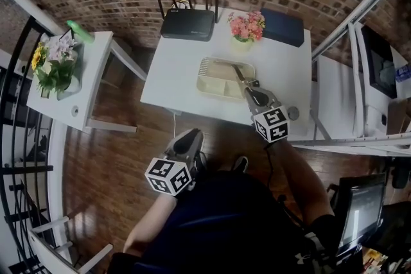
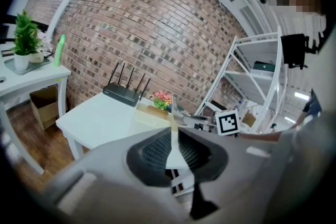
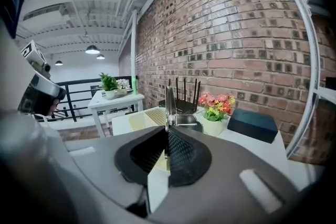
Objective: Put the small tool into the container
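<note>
A small metal tool (image 1: 241, 76) with a thin flat blade sticks out of my right gripper (image 1: 250, 89), which is shut on it. The blade hangs over the right part of a beige divided container (image 1: 204, 63) on the white table (image 1: 173, 74). In the right gripper view the tool (image 3: 169, 105) rises straight from the closed pads of my right gripper (image 3: 167, 136), with the container (image 3: 143, 119) beyond it. My left gripper (image 1: 192, 137) hangs off the table's near edge, above the floor, shut and holding nothing. In its own view the left gripper (image 2: 173, 136) faces the table.
A black router (image 1: 187, 24) with antennas, a pot of pink flowers (image 1: 246, 27) and a dark blue box (image 1: 282, 27) stand along the table's far side. A white side table (image 1: 70, 96) with plants is at the left. Metal shelving (image 1: 359, 74) stands at the right.
</note>
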The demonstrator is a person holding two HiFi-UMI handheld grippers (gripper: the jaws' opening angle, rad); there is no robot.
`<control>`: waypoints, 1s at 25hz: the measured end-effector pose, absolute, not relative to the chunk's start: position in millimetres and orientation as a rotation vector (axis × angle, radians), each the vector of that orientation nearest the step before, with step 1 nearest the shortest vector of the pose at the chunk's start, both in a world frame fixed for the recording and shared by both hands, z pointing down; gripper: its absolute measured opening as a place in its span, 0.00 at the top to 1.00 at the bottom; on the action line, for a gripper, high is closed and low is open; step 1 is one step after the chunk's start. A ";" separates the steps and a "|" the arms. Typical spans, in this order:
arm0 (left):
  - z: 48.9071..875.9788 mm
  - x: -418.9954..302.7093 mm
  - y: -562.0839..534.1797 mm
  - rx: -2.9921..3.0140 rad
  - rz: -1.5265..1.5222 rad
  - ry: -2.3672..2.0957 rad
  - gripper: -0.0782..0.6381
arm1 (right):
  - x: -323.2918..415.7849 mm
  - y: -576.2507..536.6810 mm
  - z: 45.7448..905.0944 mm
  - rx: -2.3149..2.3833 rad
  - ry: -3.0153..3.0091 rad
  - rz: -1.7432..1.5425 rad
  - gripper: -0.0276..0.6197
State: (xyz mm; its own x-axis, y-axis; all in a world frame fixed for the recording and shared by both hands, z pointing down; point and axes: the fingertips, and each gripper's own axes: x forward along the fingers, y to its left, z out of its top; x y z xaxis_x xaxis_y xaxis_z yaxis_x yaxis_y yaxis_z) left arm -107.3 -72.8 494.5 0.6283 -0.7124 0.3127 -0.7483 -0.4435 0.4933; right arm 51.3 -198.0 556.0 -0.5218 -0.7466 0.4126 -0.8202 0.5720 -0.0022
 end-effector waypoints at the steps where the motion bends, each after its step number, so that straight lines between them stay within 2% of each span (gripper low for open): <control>1: 494.9 -107.1 -72.8 2.248 0.080 -1.137 0.84 | 50.3 -198.0 559.3 1.264 -2.432 0.272 0.94; 25: 499.0 -114.2 -68.1 2.232 0.081 -1.140 0.84 | 33.4 -200.4 612.7 1.113 -2.292 0.333 0.94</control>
State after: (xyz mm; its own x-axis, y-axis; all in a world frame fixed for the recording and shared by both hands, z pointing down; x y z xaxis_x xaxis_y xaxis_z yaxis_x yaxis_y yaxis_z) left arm -114.2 -68.1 499.0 0.6249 -0.7115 0.3213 -0.7497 -0.4322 0.5011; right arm 33.4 -200.4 612.7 -0.4951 -0.6412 0.5862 -0.7814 0.6236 0.0221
